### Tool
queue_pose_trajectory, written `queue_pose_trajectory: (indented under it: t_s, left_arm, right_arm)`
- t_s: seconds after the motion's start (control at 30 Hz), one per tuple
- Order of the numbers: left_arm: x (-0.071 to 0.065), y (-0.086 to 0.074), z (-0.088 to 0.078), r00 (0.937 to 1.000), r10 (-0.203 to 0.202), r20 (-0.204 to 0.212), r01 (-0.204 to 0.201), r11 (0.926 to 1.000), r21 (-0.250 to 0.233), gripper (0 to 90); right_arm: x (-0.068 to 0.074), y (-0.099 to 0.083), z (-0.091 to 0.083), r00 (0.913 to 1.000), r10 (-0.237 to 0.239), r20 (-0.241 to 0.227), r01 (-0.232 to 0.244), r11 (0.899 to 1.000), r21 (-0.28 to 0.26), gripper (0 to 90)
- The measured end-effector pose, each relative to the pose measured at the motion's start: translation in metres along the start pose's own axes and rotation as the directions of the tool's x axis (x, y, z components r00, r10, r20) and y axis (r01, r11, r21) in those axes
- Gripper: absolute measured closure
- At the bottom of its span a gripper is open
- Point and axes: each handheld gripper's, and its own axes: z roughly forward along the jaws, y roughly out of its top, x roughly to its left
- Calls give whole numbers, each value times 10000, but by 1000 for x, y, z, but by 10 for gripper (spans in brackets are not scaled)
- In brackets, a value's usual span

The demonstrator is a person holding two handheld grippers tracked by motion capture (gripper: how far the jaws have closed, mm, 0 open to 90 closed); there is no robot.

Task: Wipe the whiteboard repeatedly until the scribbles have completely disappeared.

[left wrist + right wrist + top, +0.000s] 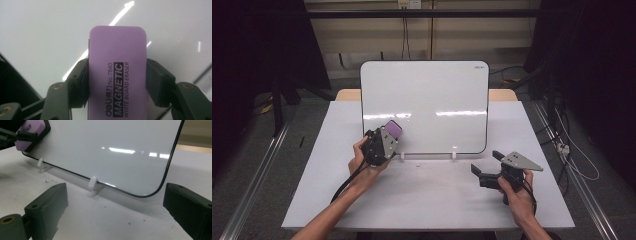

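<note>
At the left centre of the high view, the left tool point(388, 136) clamps a purple eraser point(117, 72) by its long sides, against the lower left of the whiteboard point(432, 100). At lower right, the right tool point(486, 166) stands wide open, holding nothing, over the bench point(437, 200).

The high view is looking forward and down from above the person's side of the counter point(427, 200), taking in the whole whiteboard point(424, 100). The left gripper view is riding very close, facing the whiteboard point(50, 30) across the purple eraser point(117, 70). The right gripper view is sitting low near the counter point(112, 220), looking up along the whiteboard point(112, 145); all three are sharing board and eraser point(30, 132).
</note>
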Motion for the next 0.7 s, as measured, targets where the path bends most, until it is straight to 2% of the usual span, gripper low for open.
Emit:
queue_pose_trajectory:
  t_s: [0.1,0.13,0.17,0.2,0.23,0.27,0.3,0.37,0.4,0.43,0.47,0.5,0.53,0.67,0.7]
  left_arm:
    - [5,-3,-1,9999,-136,41,136,9999,-2,413]
    - [8,-4,-2,9998,-176,-121,177,9998,16,413]
    - [16,-6,-1,9982,-542,-246,540,9985,-84,414]
    - [22,-7,-1,9959,-864,-263,862,9962,-83,413]
    - [30,-9,-3,9934,-919,-688,918,9958,-51,413]
    - [36,-11,-4,9908,-1121,-753,1120,9937,-57,413]
    - [43,-14,-4,9846,-1563,-786,1559,9877,-114,413]
    - [53,-18,-6,9802,-1543,-1238,1546,9880,-70,413]
    - [56,-19,-7,9780,-1680,-1234,1692,9856,-9,413]
    - [61,-20,-8,9719,-1930,-1345,1940,9810,-57,413]
    - [64,-21,-9,9706,-1982,-1363,1992,9799,-62,413]
    - [68,-22,-10,9647,-2284,-1314,2281,9735,-178,413]
    - [70,-22,-12,9622,-2426,-1237,2418,9701,-209,413]
    - [71,-17,-20,9566,-2783,-865,2746,9601,-530,413]
    - [71,-15,-22,9541,-2916,-684,2876,9557,-628,413]
  right_arm:
    - [0,0,-1,10000,17,-5,-17,10000,-32,57]
    - [0,0,-1,10000,0,-1,0,10000,-11,57]
    - [0,0,-1,10000,-2,-4,2,10000,-12,57]
    - [0,0,-1,10000,11,-8,-11,10000,-4,57]
    - [0,0,-1,10000,11,-11,-11,10000,-7,57]
    - [0,0,-1,10000,-2,-37,2,10000,-9,57]
    - [1,0,-1,10000,-7,-43,7,10000,-4,57]
    - [1,0,-1,10000,-5,-45,5,10000,2,57]
    - [1,0,0,10000,-4,-40,4,10000,5,56]
    - [1,0,0,10000,-34,-36,34,10000,14,57]
    - [1,0,0,10000,-51,-47,51,10000,14,57]
    - [2,0,0,10000,-35,-48,35,10000,1,57]
    - [2,0,0,10000,-62,-62,62,10000,-1,57]
    - [1,0,1,10000,62,-24,-62,10000,12,57]
    - [1,0,1,10000,69,-16,-69,10000,11,57]
